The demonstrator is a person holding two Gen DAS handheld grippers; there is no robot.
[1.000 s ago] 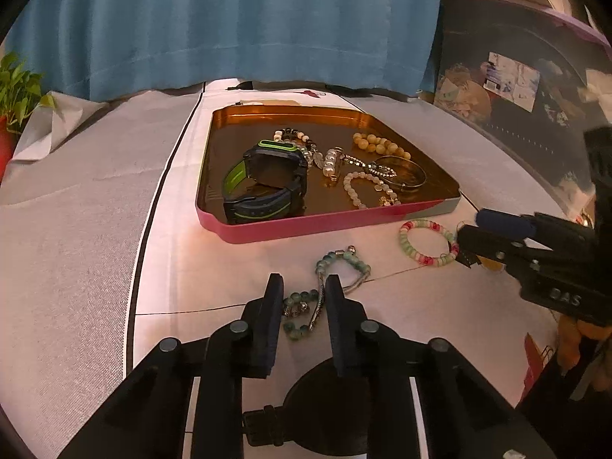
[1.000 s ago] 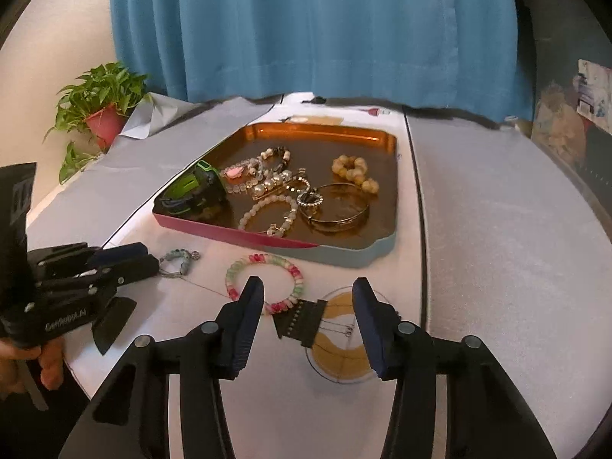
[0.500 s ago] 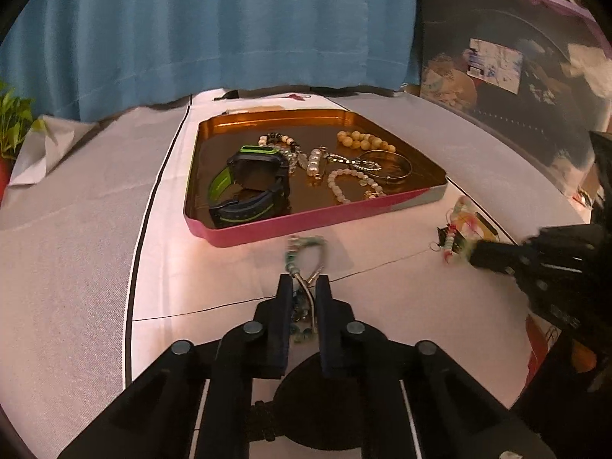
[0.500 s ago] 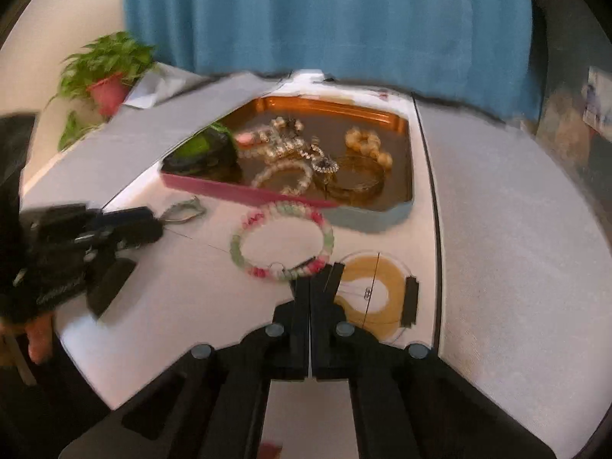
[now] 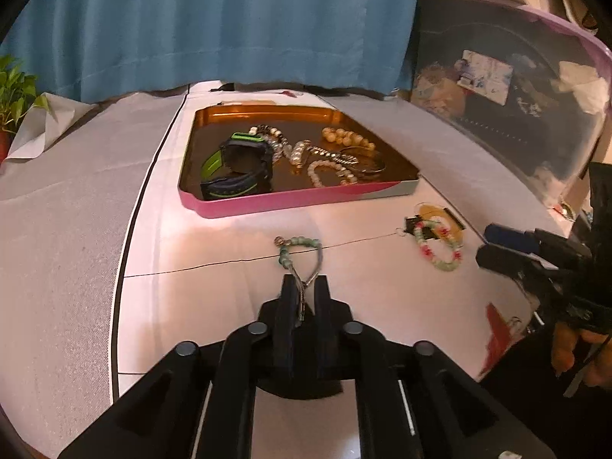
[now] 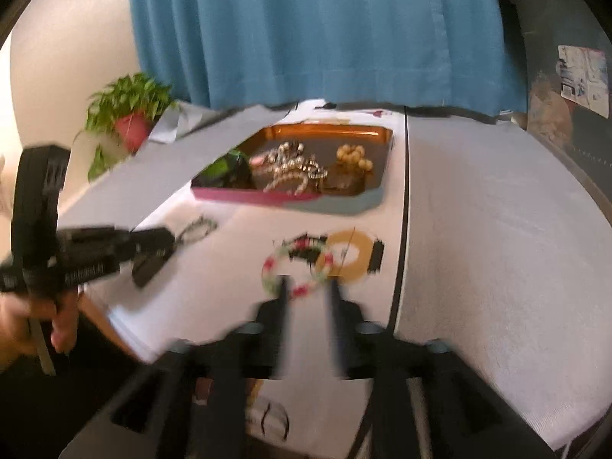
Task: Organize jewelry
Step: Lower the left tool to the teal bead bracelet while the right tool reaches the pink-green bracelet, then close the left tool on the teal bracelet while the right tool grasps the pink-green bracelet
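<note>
A green bead bracelet (image 5: 302, 246) lies stretched on the white table, just short of the tray. My left gripper (image 5: 304, 287) is shut on its near wire end, which the right wrist view also shows (image 6: 153, 244). A pink-and-green bead bracelet (image 5: 443, 266) rests partly on a yellow round mark (image 6: 352, 256). My right gripper (image 6: 308, 290) is blurred and its jaws are opening. The bracelet's (image 6: 267, 271) near arc sits between the fingertips, and the pads are off it. The pink-rimmed tray (image 5: 290, 202) holds a black-and-green watch (image 5: 239, 168), several bead bracelets and a bangle.
A blue curtain hangs behind the table. A potted plant (image 6: 126, 114) stands at the back left. At the right is a clear bin (image 5: 516, 95) with a purple lid. A person's hand (image 6: 23, 325) holds the left gripper near the table's front edge.
My left gripper shut on the green bracelet and keeps hold of it. My right gripper shut on the pink-and-green bracelet, shifted it onto the yellow mark, then spread its jaws.
</note>
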